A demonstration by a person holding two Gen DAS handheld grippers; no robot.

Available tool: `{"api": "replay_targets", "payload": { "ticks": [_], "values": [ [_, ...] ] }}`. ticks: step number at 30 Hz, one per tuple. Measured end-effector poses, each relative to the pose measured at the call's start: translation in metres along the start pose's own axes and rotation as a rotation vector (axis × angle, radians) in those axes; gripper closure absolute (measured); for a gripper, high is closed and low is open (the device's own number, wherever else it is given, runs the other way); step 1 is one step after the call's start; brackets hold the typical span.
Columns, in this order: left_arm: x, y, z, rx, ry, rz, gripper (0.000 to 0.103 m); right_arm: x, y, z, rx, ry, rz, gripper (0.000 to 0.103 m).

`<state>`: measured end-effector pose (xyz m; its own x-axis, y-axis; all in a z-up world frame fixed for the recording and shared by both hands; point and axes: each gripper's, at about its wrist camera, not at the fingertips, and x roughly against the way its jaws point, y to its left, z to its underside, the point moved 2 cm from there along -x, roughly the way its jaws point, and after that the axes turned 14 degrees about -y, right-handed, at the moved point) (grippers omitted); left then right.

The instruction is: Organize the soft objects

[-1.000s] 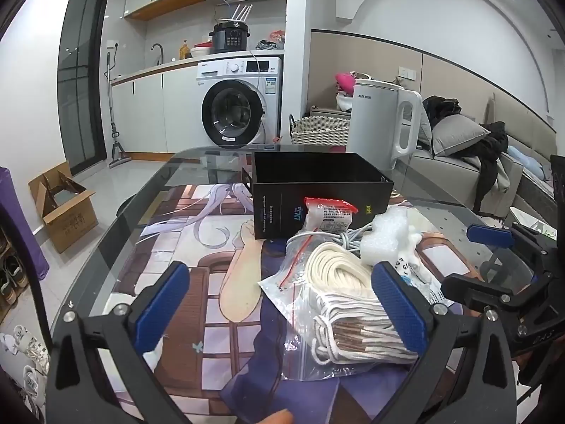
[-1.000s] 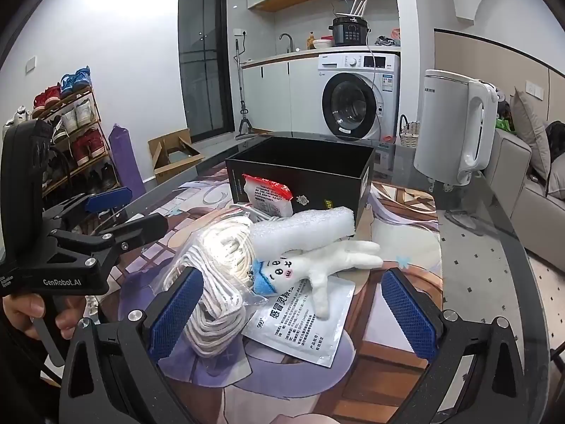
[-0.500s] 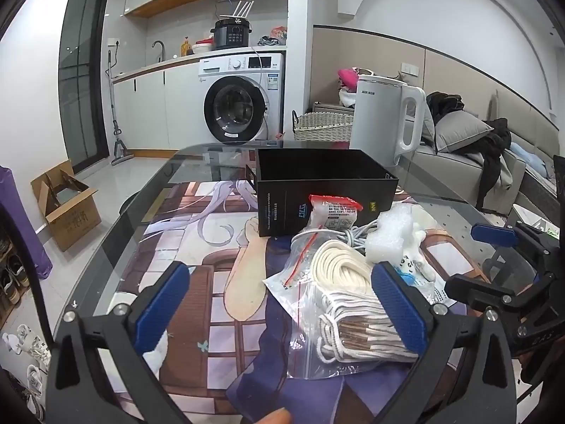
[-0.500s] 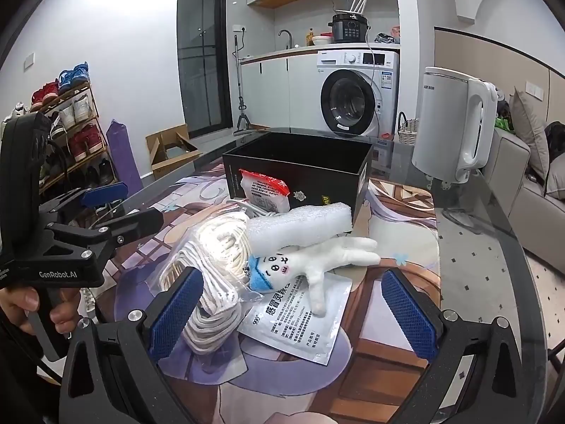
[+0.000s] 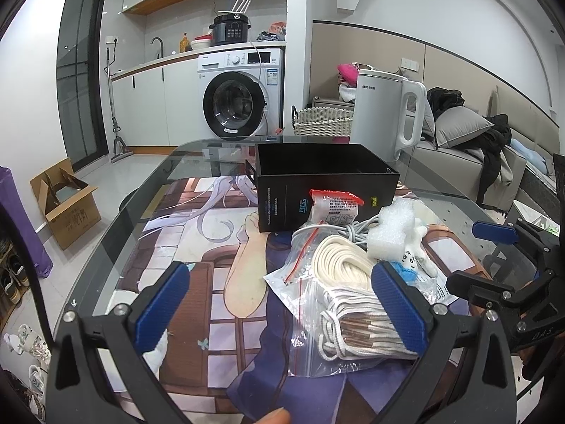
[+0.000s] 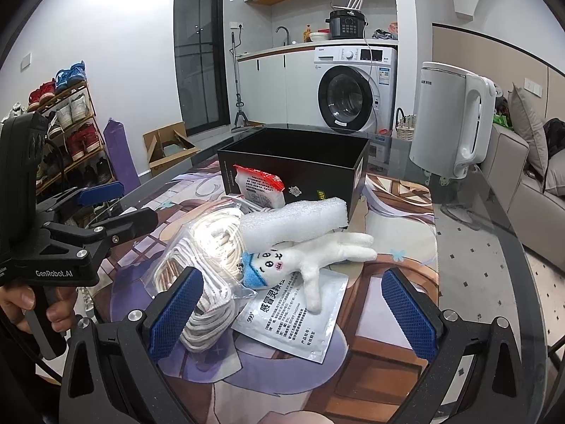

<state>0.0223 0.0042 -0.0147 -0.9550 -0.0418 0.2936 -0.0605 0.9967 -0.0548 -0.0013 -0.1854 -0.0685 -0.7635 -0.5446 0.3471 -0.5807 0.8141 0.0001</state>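
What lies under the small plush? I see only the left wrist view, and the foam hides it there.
Observer: The plush lies on a flat white sachet with printed text.
Operator: Does the foam press on the plush?
Observer: The foam leans on its upper side, with one end by the box corner.
Operator: Is the right tool holding anything?
Observer: No. The right tool is open, with nothing gripped between its fingers.

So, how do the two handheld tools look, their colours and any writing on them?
Both are black plastic frames with silver screws and ridged blue pads on the fingers. The left tool shows white "GenRobot.AI" lettering in the right wrist view. The right tool looks alike.
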Motion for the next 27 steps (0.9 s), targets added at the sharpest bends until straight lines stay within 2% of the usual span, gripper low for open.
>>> {"api": "replay_targets", "payload": {
  "ticks": [27],
  "values": [
    [0.0004,0.0016,-0.0013,-0.002,-0.003,0.0,0.0,-0.0005,-0.0023,0.0002,-0.006,0.002,0.01,0.0]
  ]
}}
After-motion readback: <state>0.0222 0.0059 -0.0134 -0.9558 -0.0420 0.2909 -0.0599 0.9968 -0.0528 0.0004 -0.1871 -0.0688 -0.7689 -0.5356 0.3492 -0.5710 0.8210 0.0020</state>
